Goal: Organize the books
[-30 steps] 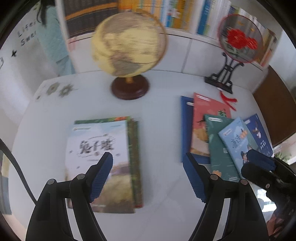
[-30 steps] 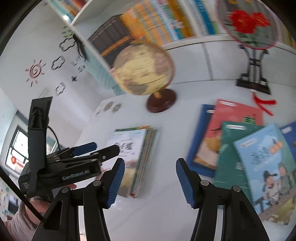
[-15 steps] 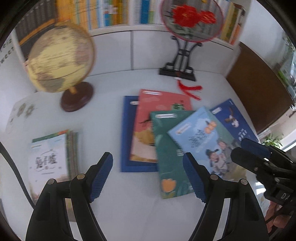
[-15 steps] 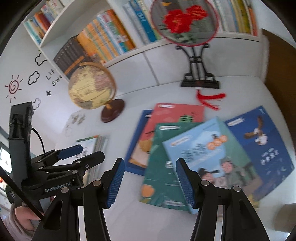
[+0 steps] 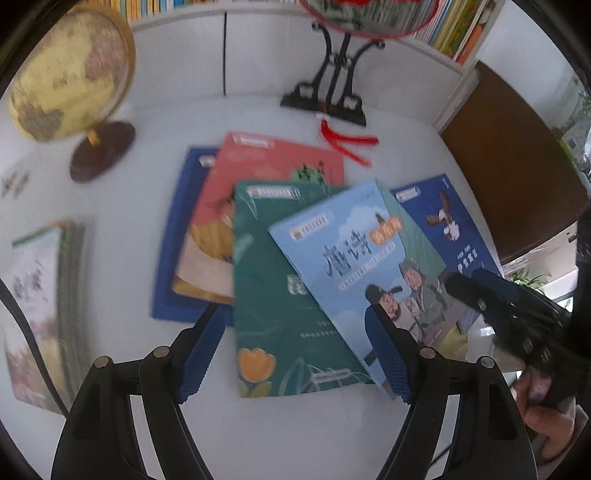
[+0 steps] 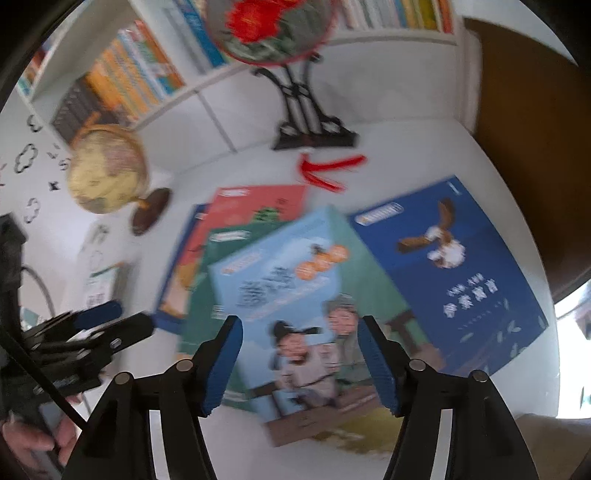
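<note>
Right wrist: light-blue book (image 6: 295, 295) lies under opening right claw (image 6: 299, 365), ungripped.

Bright, even daylight; white tabletop (image 5: 122, 206) pale, shadows faint. Overexposed glare at right edge of right wrist view. Motion blur smears globe (image 6: 107, 173) and book covers. Strong fisheye bending, black vignette corners.

Motion blur smeared the light blue book's (image 6: 295, 291) title in the right wrist view. The stacked books (image 5: 40, 306) at the left were blurred and cut by the frame edge. The fan (image 5: 369, 14) was cropped at the top. The green book (image 5: 273, 295) hid under the light blue one.
</note>
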### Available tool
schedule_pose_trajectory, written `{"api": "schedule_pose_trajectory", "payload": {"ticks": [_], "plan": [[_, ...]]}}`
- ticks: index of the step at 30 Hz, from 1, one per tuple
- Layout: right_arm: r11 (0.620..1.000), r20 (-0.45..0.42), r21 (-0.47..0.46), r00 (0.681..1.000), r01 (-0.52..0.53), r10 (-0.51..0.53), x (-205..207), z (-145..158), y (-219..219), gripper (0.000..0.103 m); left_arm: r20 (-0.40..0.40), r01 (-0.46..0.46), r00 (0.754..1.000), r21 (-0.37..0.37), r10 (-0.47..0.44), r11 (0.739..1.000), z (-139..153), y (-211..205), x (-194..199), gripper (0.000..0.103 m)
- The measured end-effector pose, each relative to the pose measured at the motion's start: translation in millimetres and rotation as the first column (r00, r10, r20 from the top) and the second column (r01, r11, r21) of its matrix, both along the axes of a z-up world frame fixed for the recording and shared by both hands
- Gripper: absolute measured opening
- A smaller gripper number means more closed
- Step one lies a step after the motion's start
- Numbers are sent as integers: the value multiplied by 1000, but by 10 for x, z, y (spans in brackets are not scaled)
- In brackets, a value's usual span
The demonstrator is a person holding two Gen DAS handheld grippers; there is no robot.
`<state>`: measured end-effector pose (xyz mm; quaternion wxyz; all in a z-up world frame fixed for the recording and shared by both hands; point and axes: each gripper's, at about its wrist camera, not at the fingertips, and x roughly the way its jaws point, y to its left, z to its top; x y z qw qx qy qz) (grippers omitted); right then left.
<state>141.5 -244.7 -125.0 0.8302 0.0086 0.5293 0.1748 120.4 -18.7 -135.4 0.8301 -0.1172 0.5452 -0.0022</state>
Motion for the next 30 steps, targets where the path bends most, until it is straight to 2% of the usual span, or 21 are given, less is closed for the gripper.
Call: {"api": "schedule_pose_trajectory", "payload": {"ticks": [5,8,12,15,17,19,21,23,24,25,26,28,29,30], "plan": [[998,-63,-42,997,36,-39,303,-350,-182,63,-73,44,996,-23,-46,999,-326,-308,26,76],[998,-73,-58,997,15,-19,380,-456,-190,63,-108,44,993,-65,-51,997,-462,-392,49,76],[996,-91,-85,996,-31,23,383,-537,-161,63,-125,54,990,-83,-64,995,-526,-428,64,77],[997,-83,-68,996,-20,14,432,-570,-215,64,-144,45,988,-113,-61,993,-593,-419,85,76],[998,-75,-68,997,-2,-3,485,-589,-230,69,-151,41,987,-132,-61,990,-635,-412,101,80],[998,-112,-65,994,-6,-1,554,-676,-216,76,-140,44,988,-155,-66,987,-640,-411,102,85],[998,-111,-40,993,-41,37,551,-690,-149,92,-133,44,989,-184,-69,982,-655,-403,100,93],[996,-125,-50,990,-68,62,508,-699,-92,96,-119,46,990,-250,-78,967,-662,-363,89,94],[996,-142,-41,987,-82,76,492,-699,-72,96,-112,50,990,-288,-85,956,-664,-340,85,94],[996,-166,-6,982,-89,87,469,-691,-74,96,-105,50,990,-362,-94,931,-673,-297,56,94],[995,-181,32,979,-89,94,445,-681,-88,95,-112,32,991,-350,-76,936,-672,-263,30,94],[987,-266,147,959,-62,100,358,-729,-135,94,-106,24,992,-326,-62,945,-674,-164,-32,87],[983,-296,176,950,-48,100,298,-766,-155,94,-109,18,992,-322,-56,947,-675,-106,-73,79],[979,-288,197,952,-50,107,193,-763,-160,95,-120,5,992,-323,-46,946,-681,-39,-119,74]]}}
